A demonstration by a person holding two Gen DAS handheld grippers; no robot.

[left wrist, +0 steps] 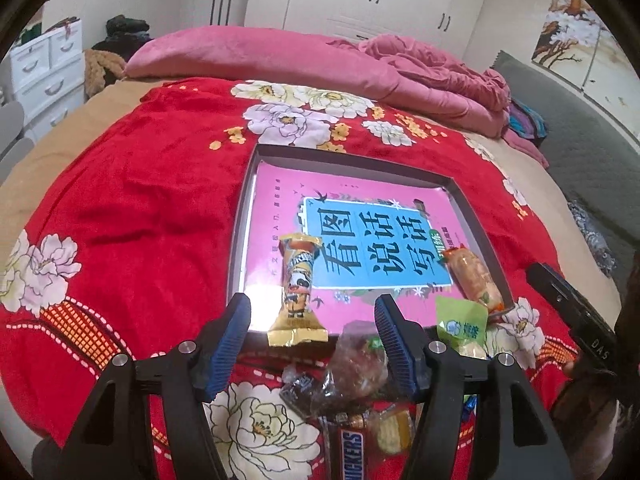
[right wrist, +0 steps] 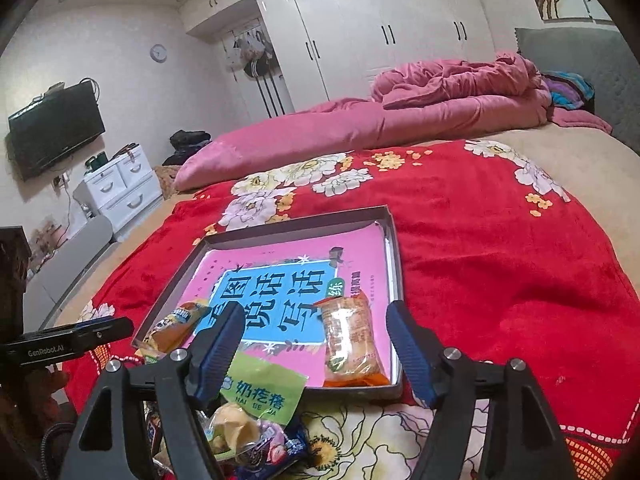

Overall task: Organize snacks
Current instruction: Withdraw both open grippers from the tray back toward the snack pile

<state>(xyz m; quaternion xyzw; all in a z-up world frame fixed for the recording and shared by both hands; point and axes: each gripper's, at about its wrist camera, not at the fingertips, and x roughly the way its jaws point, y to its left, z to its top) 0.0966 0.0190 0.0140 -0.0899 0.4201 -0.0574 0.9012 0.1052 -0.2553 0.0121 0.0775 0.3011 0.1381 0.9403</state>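
Observation:
A shallow grey tray [left wrist: 244,216] [right wrist: 394,256] lined with a pink book cover lies on the red floral blanket. In it lie a gold-wrapped snack [left wrist: 298,288] [right wrist: 176,326] at the near left and an orange-wrapped snack [left wrist: 476,278] [right wrist: 350,340] at the near right. A green packet [left wrist: 460,326] [right wrist: 264,390] overlaps the tray's near edge. A loose pile of snacks, with a clear bag [left wrist: 356,364] and a Snickers bar [left wrist: 354,454], lies in front of the tray. My left gripper [left wrist: 314,340] is open and empty above the pile. My right gripper [right wrist: 316,348] is open and empty over the tray's near edge.
The red blanket [left wrist: 140,216] covers a bed with a pink duvet [left wrist: 280,56] and rumpled bedding [right wrist: 460,80] at the far side. White drawers [right wrist: 120,184], a wall television [right wrist: 56,128] and wardrobes [right wrist: 380,20] stand beyond. The other gripper's body shows at each view's edge [left wrist: 572,304] [right wrist: 68,340].

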